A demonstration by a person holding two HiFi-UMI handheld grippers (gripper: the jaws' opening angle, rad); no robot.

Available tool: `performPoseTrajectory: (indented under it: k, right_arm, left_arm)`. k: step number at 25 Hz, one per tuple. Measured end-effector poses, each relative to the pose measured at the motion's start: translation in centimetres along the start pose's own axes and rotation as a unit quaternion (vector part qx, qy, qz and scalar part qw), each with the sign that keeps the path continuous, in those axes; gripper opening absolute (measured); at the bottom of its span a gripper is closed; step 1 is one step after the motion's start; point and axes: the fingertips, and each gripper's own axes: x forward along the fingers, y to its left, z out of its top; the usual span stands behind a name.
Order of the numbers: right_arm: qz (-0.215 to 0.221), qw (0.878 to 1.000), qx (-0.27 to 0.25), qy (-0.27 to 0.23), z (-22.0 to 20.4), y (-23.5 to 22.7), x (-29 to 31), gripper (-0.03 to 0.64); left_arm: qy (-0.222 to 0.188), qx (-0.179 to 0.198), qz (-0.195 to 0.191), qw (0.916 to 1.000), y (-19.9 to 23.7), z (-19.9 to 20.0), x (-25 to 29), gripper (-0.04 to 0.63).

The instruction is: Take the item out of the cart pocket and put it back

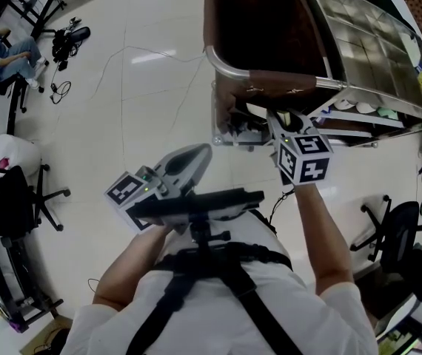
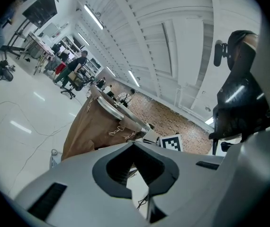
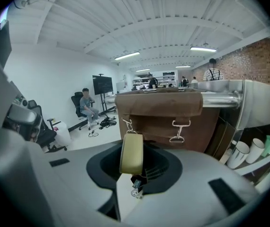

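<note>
A flat olive-tan item (image 3: 131,152) with a small metal ring hanging beneath it stands upright between the jaws of my right gripper (image 3: 134,173), which is shut on it. Just ahead hangs the cart's brown pocket (image 3: 163,122) with two metal clasps; the item is outside it. In the head view my right gripper (image 1: 272,122) points at that pocket (image 1: 270,87) below the cart's chrome rail (image 1: 229,63). Near the person's chest, my left gripper (image 1: 198,155) is held level, apart from the cart. Its jaws (image 2: 142,174) look shut with nothing in them.
The cart's big brown bag (image 1: 263,21) hangs above the pocket. White cups (image 3: 241,152) stand on a lower cart shelf at the right. Office chairs (image 1: 18,191) (image 1: 400,228) stand on both sides. A seated person (image 1: 4,50) and floor cables (image 1: 63,87) are far left.
</note>
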Motion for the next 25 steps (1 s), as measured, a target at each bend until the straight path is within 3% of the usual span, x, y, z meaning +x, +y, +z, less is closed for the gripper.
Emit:
performPoseTrajectory:
  k: [25]
  right_arm:
    - [0.01,0.998,-0.008,0.068,-3.8,-0.3,5.6,0.075]
  left_arm:
    - [-0.007,-0.005,0.031,0.9995,1.4,0.5,-1.0,-0.006]
